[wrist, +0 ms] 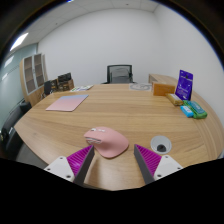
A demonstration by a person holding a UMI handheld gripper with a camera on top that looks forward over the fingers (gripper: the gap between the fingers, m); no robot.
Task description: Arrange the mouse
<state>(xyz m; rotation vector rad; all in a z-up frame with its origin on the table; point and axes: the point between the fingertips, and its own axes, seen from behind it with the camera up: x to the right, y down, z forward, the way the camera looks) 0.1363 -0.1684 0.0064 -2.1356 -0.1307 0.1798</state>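
Gripper view: jaws spread around pink mouse (106,141) on table (110,105); no writing legible.

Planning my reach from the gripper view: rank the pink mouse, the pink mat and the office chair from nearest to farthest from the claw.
1. Pink mouse: just ahead of the open claw, between its fingers' tips.
2. Pink mat: farther along the table, off to the left.
3. Office chair: beyond the table's far edge, near the wall.
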